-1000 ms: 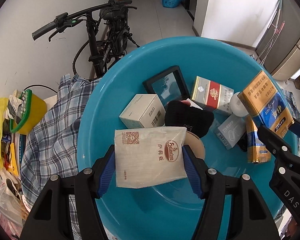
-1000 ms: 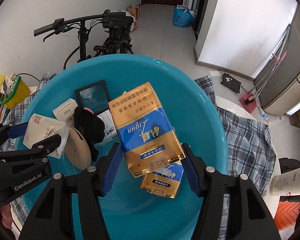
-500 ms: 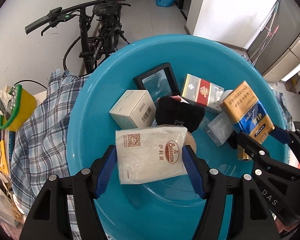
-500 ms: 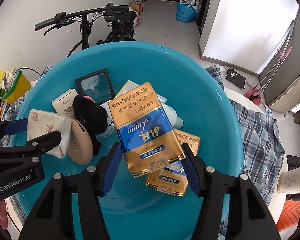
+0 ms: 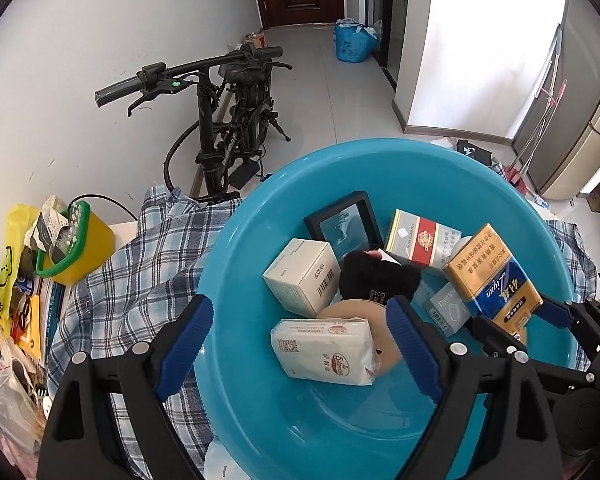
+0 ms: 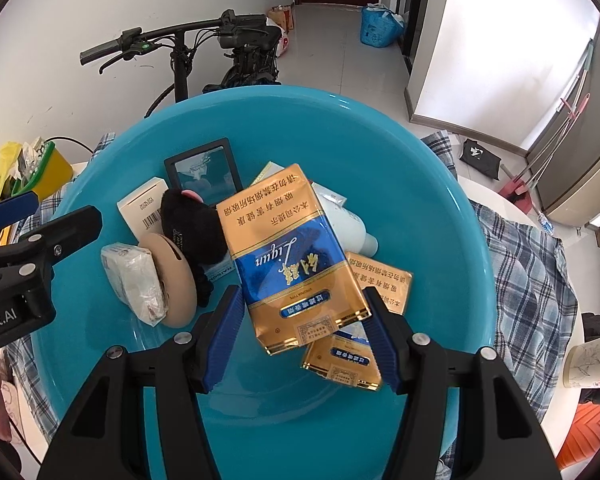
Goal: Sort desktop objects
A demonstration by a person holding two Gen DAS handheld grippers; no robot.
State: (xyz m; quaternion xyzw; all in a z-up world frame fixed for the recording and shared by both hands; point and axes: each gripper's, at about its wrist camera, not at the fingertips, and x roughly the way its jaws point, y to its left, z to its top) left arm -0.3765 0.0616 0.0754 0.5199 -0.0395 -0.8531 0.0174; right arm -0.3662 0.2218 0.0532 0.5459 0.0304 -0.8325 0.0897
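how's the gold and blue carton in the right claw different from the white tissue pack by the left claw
The gold and blue carton is a stiff, glossy box; the white tissue pack is a soft, crinkly packet. The carton is clamped in the right claw above the blue basin; the tissue pack lies in the basin, free of the left claw, whose jaws are opening. The carton looks larger. Both are printed rectangular packages.
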